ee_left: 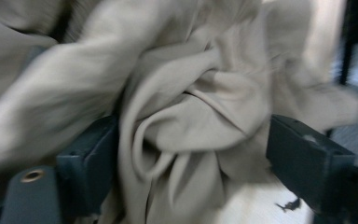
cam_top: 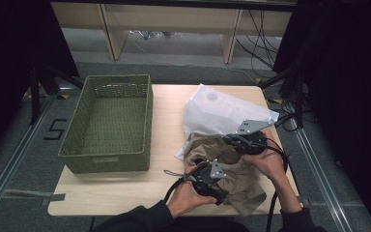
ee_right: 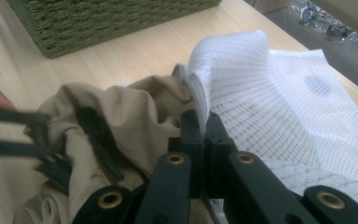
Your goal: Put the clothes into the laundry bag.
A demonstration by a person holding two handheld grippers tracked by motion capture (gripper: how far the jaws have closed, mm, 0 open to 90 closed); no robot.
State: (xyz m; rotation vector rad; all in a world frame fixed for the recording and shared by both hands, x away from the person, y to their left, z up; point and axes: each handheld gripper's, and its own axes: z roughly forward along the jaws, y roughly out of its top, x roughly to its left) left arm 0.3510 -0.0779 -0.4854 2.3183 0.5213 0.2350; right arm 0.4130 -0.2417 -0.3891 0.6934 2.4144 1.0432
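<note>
While right gripper [ee_right: 204, 122] pinches mesh bag [ee_right: 279, 88] rim, left gripper [ee_left: 186, 158] gapes around beige cloth [ee_left: 186, 107], basket [cam_top: 107, 123] well apart.

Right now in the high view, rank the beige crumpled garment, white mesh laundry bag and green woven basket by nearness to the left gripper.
1. Beige crumpled garment, beneath the left gripper.
2. White mesh laundry bag, behind, rightward.
3. Green woven basket, far left.

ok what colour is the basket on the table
Olive green, woven basket; it shows best in the high view.
</note>
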